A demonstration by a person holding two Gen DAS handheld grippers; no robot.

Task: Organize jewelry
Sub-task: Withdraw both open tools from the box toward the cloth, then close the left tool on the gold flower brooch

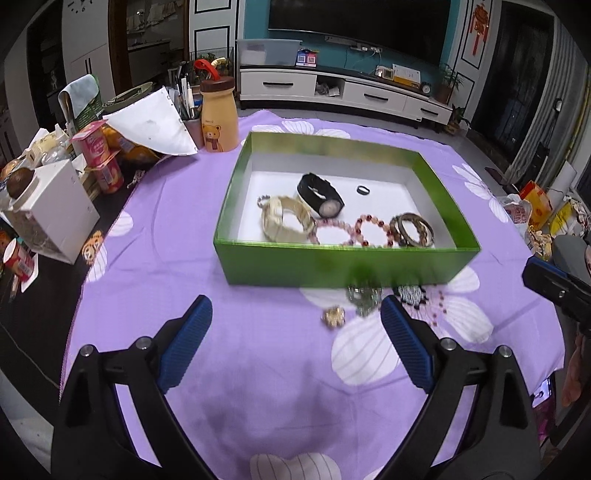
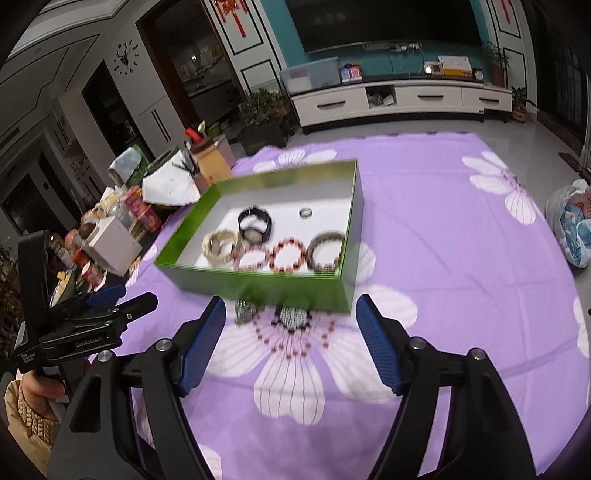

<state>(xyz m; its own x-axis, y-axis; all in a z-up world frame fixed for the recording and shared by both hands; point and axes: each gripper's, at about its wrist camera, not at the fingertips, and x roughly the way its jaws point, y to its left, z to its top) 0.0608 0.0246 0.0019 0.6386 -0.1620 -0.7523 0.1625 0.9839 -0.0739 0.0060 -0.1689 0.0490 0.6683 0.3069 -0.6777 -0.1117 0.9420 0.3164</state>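
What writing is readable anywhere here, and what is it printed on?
"GenRobot.AI": on the black body of the left gripper, seen from the right wrist.
Small white print on that gripper's end: too small to read.
Red snack cups, bear bottle, red wall hangings: print blurred, unreadable.

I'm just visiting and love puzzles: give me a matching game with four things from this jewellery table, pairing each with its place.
Things:
1. black wristwatch
2. small dark ring
3. small gold trinket
4. yellow bear-print bottle

Places:
A. on the purple cloth, in front of the green box
B. behind the box's far-left corner
C. inside the box, near its middle
D. alone on the box's white floor, right of the watch

Pairs: 1-C, 2-D, 3-A, 4-B
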